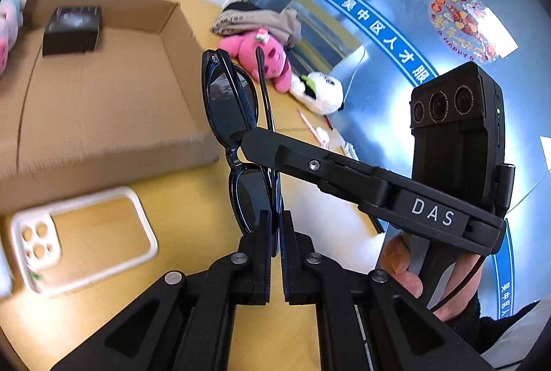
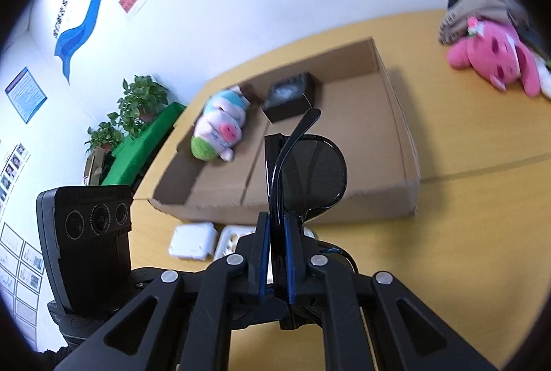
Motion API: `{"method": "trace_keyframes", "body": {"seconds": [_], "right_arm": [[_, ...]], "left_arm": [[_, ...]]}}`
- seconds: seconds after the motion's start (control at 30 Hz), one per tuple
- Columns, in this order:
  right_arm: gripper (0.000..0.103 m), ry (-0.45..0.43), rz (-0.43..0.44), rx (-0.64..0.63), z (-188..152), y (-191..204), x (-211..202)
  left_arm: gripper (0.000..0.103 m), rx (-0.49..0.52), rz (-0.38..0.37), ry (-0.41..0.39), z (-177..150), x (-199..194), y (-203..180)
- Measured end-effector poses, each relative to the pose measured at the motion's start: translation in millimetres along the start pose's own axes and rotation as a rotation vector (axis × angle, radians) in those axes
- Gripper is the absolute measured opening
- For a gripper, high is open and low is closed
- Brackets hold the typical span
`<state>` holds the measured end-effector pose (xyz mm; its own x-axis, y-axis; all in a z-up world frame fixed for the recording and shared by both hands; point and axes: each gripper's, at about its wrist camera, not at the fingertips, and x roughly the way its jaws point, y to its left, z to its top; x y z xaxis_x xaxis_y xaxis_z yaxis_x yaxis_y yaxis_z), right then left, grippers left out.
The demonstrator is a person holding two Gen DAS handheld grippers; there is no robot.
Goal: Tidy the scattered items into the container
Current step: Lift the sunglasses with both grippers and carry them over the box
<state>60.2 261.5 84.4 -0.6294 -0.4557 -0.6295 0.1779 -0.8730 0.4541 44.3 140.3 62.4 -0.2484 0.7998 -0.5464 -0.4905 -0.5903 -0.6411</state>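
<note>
- My left gripper (image 1: 275, 226) and my right gripper (image 2: 275, 230) are both pressed tight on one pair of dark sunglasses (image 1: 237, 130), each pinching the frame from its own side.
- The sunglasses are in the air above the yellow table (image 1: 193, 199), just in front of the near wall of the cardboard box (image 1: 103, 116). I see nothing between them and that wall.
- The box is shallow and open at the top, with low brown walls. Most of its floor is bare; its near right part is open room.
- In the box, toward the far end, a black box (image 1: 72, 30) sits beside a pastel plush toy (image 2: 220, 130) lying on its side.
- The sunglasses have a glossy black frame and dark lenses. In the left wrist view one temple arm (image 1: 265, 88) stands apart from the front and points up.
- On the table near the box's front wall lies a white phone case (image 1: 82, 240), clear-backed, flat. Just beside it in the right wrist view is a white square item (image 2: 193, 240), too blurred to name.
- Well to the right of the box, near the table edge, lie a pink plush toy (image 1: 258, 57), a white plush toy (image 1: 320, 92) touching it, and a grey folded cloth (image 1: 261, 20) behind them.
- Count: one pair of sunglasses, one cardboard box, one black box, three plush toys, one phone case, one cloth.
- A hand (image 1: 406, 271) grips the handle of my right gripper in the left wrist view.
</note>
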Motion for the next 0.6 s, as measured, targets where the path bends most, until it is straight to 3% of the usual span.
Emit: {"method": "trace_keyframes", "body": {"seconds": [0.6], "right_arm": [[0.007,-0.076,0.032,-0.106,133,34,20]], "left_arm": [[0.004,0.071,0.037,-0.088,133,-44,9]]}}
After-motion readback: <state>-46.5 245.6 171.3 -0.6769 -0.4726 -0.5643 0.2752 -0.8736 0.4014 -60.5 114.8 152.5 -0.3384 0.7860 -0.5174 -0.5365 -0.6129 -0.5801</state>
